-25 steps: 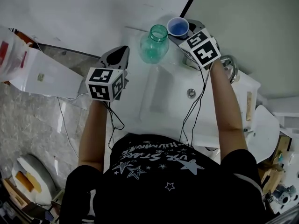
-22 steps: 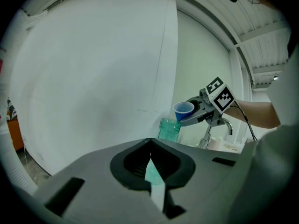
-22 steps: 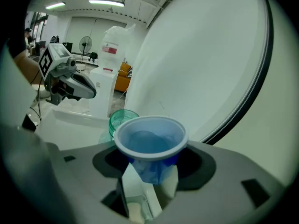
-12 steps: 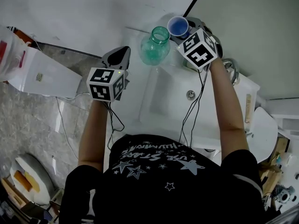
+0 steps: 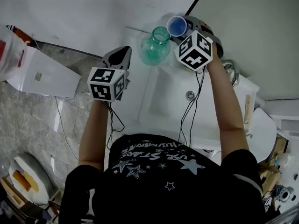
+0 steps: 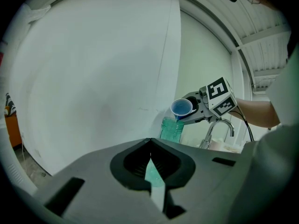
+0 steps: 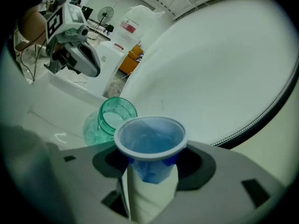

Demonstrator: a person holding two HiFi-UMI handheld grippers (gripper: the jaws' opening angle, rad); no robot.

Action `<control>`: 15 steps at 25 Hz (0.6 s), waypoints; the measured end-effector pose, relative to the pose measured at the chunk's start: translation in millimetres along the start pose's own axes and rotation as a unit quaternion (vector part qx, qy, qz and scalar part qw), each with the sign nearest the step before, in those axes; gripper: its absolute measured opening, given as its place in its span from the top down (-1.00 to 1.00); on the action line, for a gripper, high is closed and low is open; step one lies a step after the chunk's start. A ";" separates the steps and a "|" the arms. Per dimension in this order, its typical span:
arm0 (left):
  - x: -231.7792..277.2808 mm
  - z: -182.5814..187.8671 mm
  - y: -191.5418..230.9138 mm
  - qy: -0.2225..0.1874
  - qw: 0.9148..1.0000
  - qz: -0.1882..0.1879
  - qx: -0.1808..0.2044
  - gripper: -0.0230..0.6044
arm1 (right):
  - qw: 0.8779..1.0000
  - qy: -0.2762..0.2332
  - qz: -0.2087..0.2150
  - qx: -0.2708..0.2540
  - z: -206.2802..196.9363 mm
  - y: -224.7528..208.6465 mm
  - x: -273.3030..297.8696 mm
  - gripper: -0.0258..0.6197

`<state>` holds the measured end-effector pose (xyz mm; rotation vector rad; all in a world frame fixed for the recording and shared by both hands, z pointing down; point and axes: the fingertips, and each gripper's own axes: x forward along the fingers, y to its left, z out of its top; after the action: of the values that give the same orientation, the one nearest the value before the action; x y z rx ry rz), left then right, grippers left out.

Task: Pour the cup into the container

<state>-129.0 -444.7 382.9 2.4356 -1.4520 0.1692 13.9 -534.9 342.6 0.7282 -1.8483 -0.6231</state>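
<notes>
Right hand-held gripper [image 7: 152, 161]: clenched on the blue cup [image 7: 150, 133]. The jaws grasp the cup's body from both sides below its white rim. From the right gripper view the cup's mouth faces the camera, and blue liquid shows inside.

The cup is held off the counter [image 5: 170, 120], tipped toward the green glass jar [image 5: 154, 48]. In the left gripper view its lower lip sits just over the jar's open mouth. I cannot tell whether rim and jar touch, nor whether liquid is passing between them.

The jar stands upright on the counter's far edge, close to the white wall [image 5: 84, 13]. Its mouth is open. From the head view it lies between my two grippers, just left of the cup.

Left hand-held gripper [image 6: 150, 146]: jaws closed together, tips meeting, nothing grasped. It is held level in front of the jar and apart from it. The jar shows only through the narrow slit below the tips.

A metal tap [image 5: 230, 65] stands on the counter near the right forearm [image 5: 224, 106], clear of cup and jar. Cables [image 5: 192, 111] hang from the right gripper across the counter toward my body.
</notes>
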 end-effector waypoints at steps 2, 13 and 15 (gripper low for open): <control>0.1 -0.3 -0.1 0.000 1.000 0.000 -0.001 0.89 | 1.000 0.001 -0.005 -0.009 0.5 0.1 0.3 0.06; -2.1 -2.9 0.8 0.000 1.000 0.002 -0.002 0.89 | 0.998 0.011 -0.029 -0.059 4.7 -0.9 2.2 0.06; -3.1 -1.7 1.1 -0.002 1.000 0.002 -0.002 0.89 | 0.997 0.012 -0.032 -0.063 6.0 -2.2 1.1 0.06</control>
<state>-131.4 -442.0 384.0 2.4302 -1.4579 0.1620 8.4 -536.7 339.7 0.7114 -1.7531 -0.7621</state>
